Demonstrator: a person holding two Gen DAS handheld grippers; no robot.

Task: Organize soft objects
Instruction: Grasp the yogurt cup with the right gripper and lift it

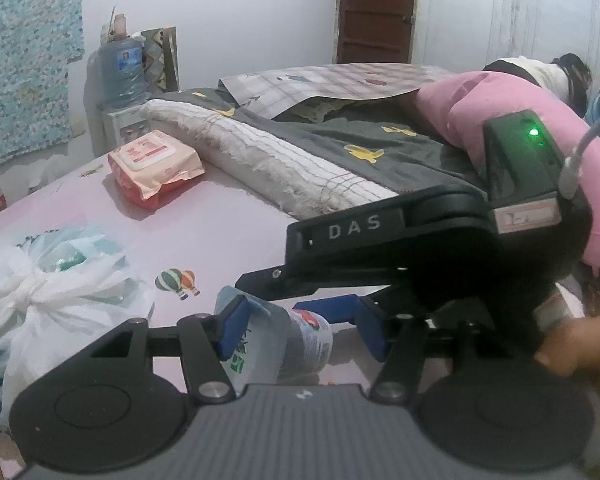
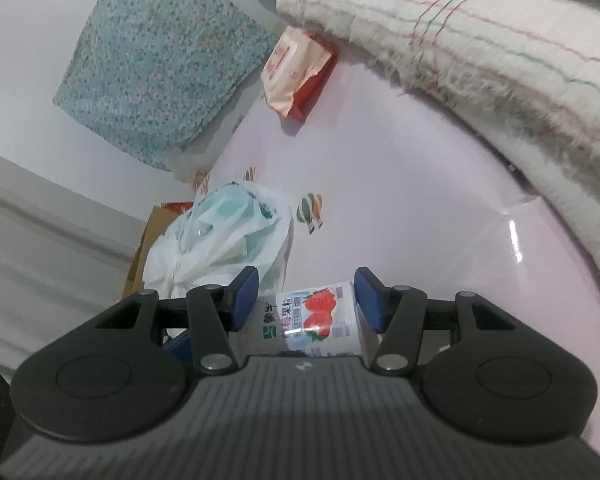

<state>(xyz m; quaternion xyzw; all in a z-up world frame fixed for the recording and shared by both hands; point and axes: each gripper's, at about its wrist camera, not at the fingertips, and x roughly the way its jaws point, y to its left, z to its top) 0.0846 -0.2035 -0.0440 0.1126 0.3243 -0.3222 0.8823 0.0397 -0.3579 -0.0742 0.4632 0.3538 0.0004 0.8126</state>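
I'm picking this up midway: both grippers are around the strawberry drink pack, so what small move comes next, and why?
Probably close the right gripper a little: the strawberry drink pack sits between its pads without clear contact, while the left gripper touches only one end.

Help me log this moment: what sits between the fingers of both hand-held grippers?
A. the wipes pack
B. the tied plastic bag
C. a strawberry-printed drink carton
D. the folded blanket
C: the strawberry-printed drink carton lies between the blue fingers in both views.

Strawberry drink carton (image 2: 314,318) between right tongs' (image 2: 306,304) blue pads.
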